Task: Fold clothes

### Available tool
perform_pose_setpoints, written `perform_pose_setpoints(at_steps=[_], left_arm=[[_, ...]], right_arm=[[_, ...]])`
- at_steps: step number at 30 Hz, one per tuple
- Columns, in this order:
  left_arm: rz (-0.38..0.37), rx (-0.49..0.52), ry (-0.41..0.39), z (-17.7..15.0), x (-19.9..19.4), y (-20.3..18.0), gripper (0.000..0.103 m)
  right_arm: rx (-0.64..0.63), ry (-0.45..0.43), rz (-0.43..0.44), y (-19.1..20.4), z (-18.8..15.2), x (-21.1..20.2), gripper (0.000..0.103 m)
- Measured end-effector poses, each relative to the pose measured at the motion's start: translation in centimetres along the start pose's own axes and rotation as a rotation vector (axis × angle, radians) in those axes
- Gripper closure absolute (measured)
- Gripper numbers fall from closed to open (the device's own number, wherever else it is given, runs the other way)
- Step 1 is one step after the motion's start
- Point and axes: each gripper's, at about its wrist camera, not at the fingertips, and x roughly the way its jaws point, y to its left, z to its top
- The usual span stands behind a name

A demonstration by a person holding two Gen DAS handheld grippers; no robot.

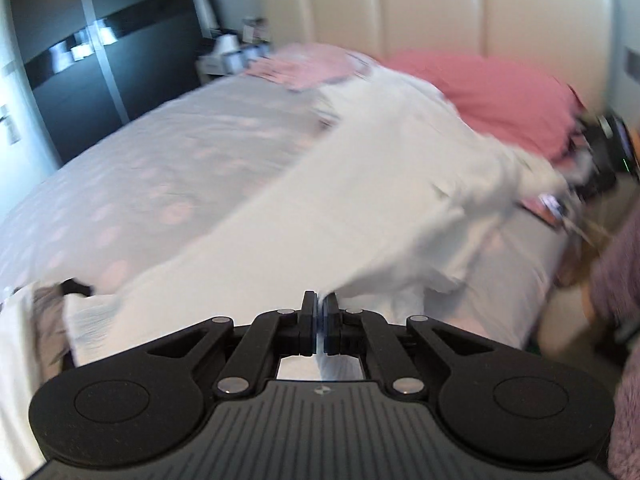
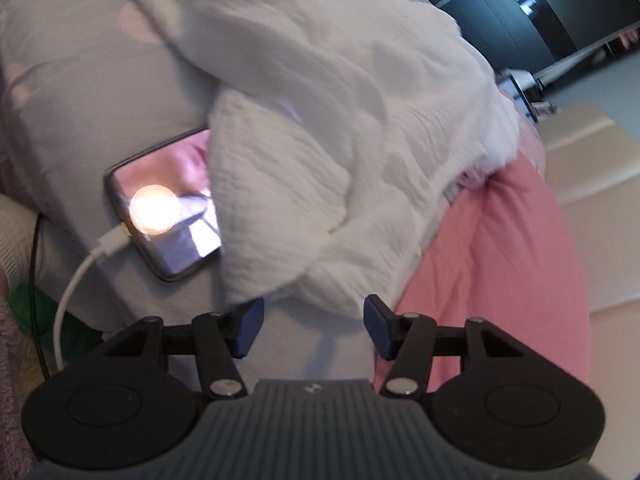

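Note:
A white ribbed garment (image 1: 360, 184) stretches across the bed from my left gripper (image 1: 320, 308) towards the pink pillow. The left gripper's jaws are pressed together on one edge of this garment, and cloth shows through the gap behind them. In the right wrist view the same white garment (image 2: 340, 140) lies bunched in folds. Its near edge hangs just beyond my right gripper (image 2: 314, 312). The right gripper's blue-padded fingers (image 2: 250, 320) stand apart and do not press on the cloth.
The bed has a grey cover with pink dots (image 1: 160, 160). A pink pillow (image 2: 500, 260) lies against the cream headboard (image 1: 440, 8). A phone (image 2: 168, 208) on a white cable (image 2: 76, 280) lies partly under the garment. A dark wardrobe (image 1: 100, 60) stands behind, and a person's fuzzy sleeve (image 1: 616, 280) is at right.

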Motion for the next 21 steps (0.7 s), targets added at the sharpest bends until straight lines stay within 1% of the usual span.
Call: perform_pose_setpoints(at_steps=[4, 5, 6, 7, 8, 9, 11, 15, 18, 20, 21], left_arm=[[0.098, -0.102, -0.04, 1.0, -2.0, 3.4, 0.102], [0.121, -0.126, -0.05, 1.2, -2.5, 4.3, 0.102], [0.138, -0.147, -0.054, 1.5, -2.7, 4.9, 0.102], [0.15, -0.15, -0.056, 1.6, -3.1, 5.4, 0.102], [0.162, -0.153, -0.058, 1.6, -3.4, 5.9, 0.102], [0.169, -0.155, -0.059, 1.6, -3.5, 6.1, 0.102], [0.183, -0.153, -0.049, 1.6, -3.8, 6.5, 0.102], [0.161, -0.144, -0.017, 1.0, -3.5, 6.6, 0.102], [0.141, -0.122, -0.015, 0.7, -3.5, 6.1, 0.102], [0.096, -0.106, -0.024, 0.6, -3.6, 5.5, 0.102], [0.069, -0.078, -0.016, 0.6, -3.6, 4.8, 0.102]], right_arm=[[-0.055, -0.003, -0.043, 0.5, 0.5, 0.6, 0.046], [-0.059, -0.002, -0.04, 0.4, 0.7, 0.7, 0.05], [-0.063, 0.0, -0.035, 0.4, 0.8, 0.9, 0.066], [-0.068, 0.008, -0.023, 0.2, 1.0, 1.0, 0.076], [-0.072, 0.025, -0.019, 0.1, 1.3, 1.2, 0.097], [-0.072, 0.038, -0.016, -0.1, 1.5, 1.3, 0.1], [-0.024, 0.024, -0.011, -0.9, 1.7, 0.5, 0.101], [0.09, 0.011, -0.04, -3.2, 0.9, -1.8, 0.102], [0.173, 0.028, -0.094, -4.7, 0.0, -2.8, 0.102], [0.255, 0.025, -0.156, -6.0, -0.5, -3.5, 0.102], [0.3, 0.025, -0.181, -6.8, -0.7, -3.7, 0.102]])
